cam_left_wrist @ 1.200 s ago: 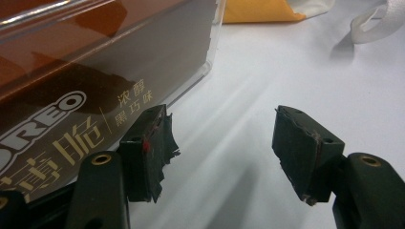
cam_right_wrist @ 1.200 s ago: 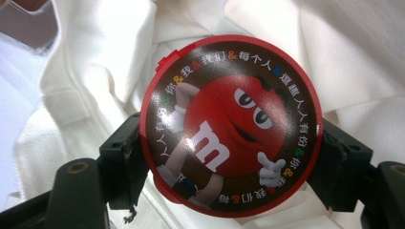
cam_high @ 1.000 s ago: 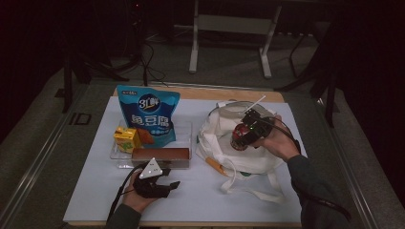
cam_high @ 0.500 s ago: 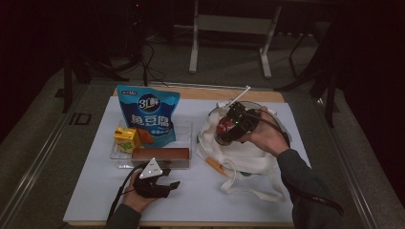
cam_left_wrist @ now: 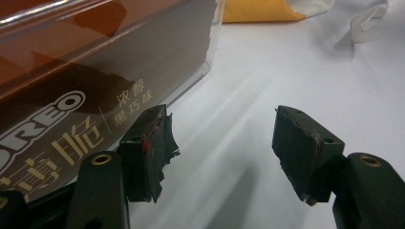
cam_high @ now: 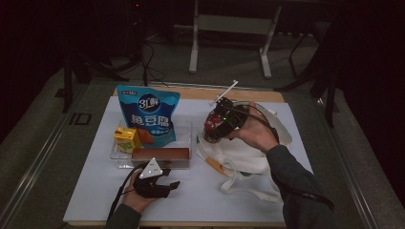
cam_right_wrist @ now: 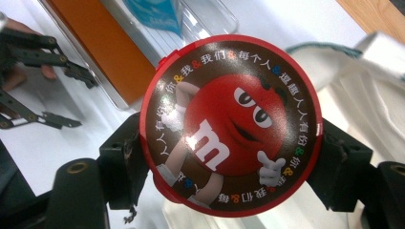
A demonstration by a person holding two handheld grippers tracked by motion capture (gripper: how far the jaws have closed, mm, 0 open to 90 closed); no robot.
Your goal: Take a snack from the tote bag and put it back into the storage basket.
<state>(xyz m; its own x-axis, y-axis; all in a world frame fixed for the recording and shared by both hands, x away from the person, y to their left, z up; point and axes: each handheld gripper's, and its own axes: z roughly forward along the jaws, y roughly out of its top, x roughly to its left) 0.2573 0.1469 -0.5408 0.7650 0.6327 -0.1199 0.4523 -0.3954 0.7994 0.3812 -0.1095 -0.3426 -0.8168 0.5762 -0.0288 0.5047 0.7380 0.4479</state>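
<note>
The left gripper (cam_high: 165, 183) rests on the table, jaws apart and empty – its own view shows Oreo lettering on the brown box (cam_left_wrist: 71, 95) beside one jaw. The right gripper (cam_right_wrist: 229, 157), raised over the white bag (cam_high: 248, 157), clamps the M&M's tin (cam_right_wrist: 229, 126) – lid facing its camera.

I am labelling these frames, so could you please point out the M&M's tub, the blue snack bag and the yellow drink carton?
M&M's tub (cam_right_wrist: 229, 143): right gripper view, on the middle of its round printed lid.
Blue snack bag (cam_high: 149, 117): high view, on its printed front.
Yellow drink carton (cam_high: 126, 139): high view, on its front face.
</note>
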